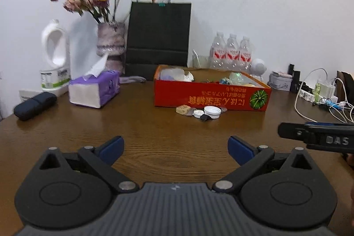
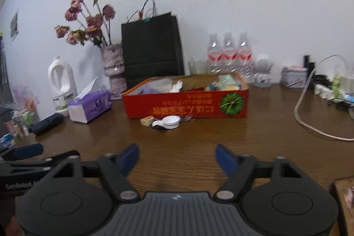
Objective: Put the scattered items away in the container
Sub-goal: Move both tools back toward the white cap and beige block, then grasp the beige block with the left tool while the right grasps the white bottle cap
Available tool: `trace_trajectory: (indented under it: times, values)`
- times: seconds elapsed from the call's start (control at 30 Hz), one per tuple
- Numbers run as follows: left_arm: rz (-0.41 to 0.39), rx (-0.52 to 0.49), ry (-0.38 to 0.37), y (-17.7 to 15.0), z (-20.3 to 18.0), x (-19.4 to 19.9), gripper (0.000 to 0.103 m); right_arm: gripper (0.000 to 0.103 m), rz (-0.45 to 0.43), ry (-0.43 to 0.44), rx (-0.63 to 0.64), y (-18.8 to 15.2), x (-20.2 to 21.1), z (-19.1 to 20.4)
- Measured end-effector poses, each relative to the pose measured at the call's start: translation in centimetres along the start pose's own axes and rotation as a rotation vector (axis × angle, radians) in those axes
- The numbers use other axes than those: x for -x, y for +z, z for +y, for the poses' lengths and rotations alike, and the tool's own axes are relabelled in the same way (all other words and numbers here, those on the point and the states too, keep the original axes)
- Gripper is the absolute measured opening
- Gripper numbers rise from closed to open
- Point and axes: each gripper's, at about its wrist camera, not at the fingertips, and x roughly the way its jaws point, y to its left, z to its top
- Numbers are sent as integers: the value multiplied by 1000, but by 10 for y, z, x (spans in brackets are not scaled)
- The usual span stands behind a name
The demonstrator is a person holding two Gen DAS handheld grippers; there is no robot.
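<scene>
Hovering apart, both hand-held grippers, left and right, released, empty. Bottle caps and wrapped candy touch red box front wall; light, slippery; pinch cap rims.

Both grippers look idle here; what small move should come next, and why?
Probably ease the right gripper forward toward the large white cap. Its fingers are open and empty, and the cap lies outside the red box, against its front wall.
</scene>
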Motion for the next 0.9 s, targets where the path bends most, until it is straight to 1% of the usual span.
trace_trajectory:
  times: [0.03, 0.1, 0.13, 0.17, 0.2, 0.27, 0.3, 0.37, 0.4, 0.43, 0.47, 0.5, 0.57, 0.63, 0.73, 0.8, 0.87, 0.9]
  values:
    - [15, -1, -11, 4, 3, -6, 86, 59, 20, 3, 14, 5, -11, 0]
    - [30, -17, -35, 14, 10, -23, 78, 54, 45, 5, 36, 16, -32, 0]
    - [34, -37, -41, 22, 13, -33, 75, 53, 58, 7, 41, 24, -45, 0]
    - [37, -58, -48, 30, 15, -46, 70, 53, 71, 7, 43, 32, -60, 1]
    - [39, -72, -61, 38, 18, -60, 68, 53, 84, 12, 51, 40, -75, 2]
    - [65, -92, -108, 55, 22, -95, 68, 53, 98, 19, 80, 55, -109, 7]
    - [86, -105, -140, 62, 24, -114, 70, 53, 109, 20, 98, 60, -124, 8]
    - [153, -144, -237, 73, 25, -153, 71, 52, 140, 18, 121, 69, -156, 9]
    - [175, -155, -264, 76, 26, -170, 70, 52, 157, 23, 119, 70, -169, 7]
    - [188, -153, -274, 79, 27, -185, 69, 52, 178, 33, 111, 71, -180, 5]
    - [203, -146, -282, 82, 30, -198, 64, 52, 194, 41, 105, 71, -189, 3]
    - [215, -127, -289, 84, 33, -207, 57, 52, 200, 48, 107, 71, -195, 2]
    - [231, -84, -330, 87, 42, -223, 53, 52, 209, 66, 102, 67, -203, 0]
    - [243, -71, -364, 86, 48, -235, 47, 52, 215, 81, 91, 63, -208, -3]
    - [265, -73, -368, 83, 50, -249, 45, 52, 220, 79, 81, 60, -215, -7]
    - [290, -66, -364, 80, 50, -256, 37, 52, 217, 82, 69, 60, -217, -8]
    - [286, -67, -367, 78, 51, -256, 36, 52, 203, 96, 68, 61, -215, -6]
    - [285, -73, -370, 78, 50, -255, 32, 52, 195, 101, 74, 61, -214, -4]
